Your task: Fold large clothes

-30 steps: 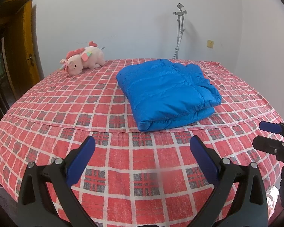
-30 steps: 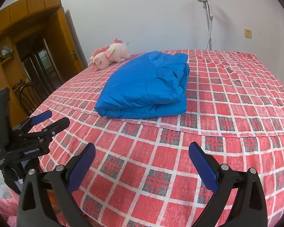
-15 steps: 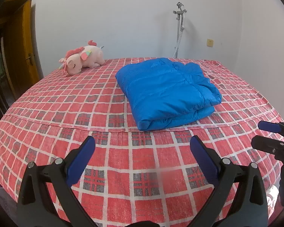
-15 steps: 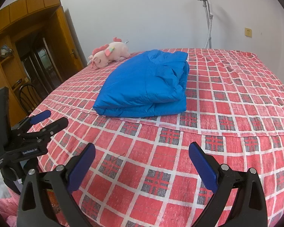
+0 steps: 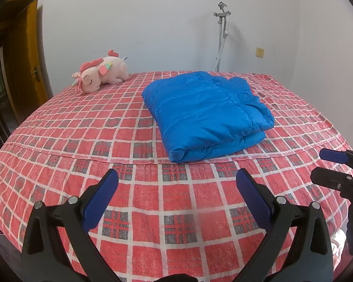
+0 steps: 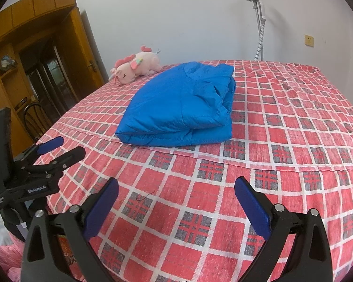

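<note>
On the red plaid bed, toward its far side, the blue padded jacket lay folded into a thick bundle, well apart from both tools. And the left gripper hung over the near edge of the bedspread, jaws spread wide, nothing between them! Same story for the right gripper: released, empty, hovering near the edge beside its partner. Far left, a pink plush unicorn rested against the white wall, clear of the jacket.
</note>
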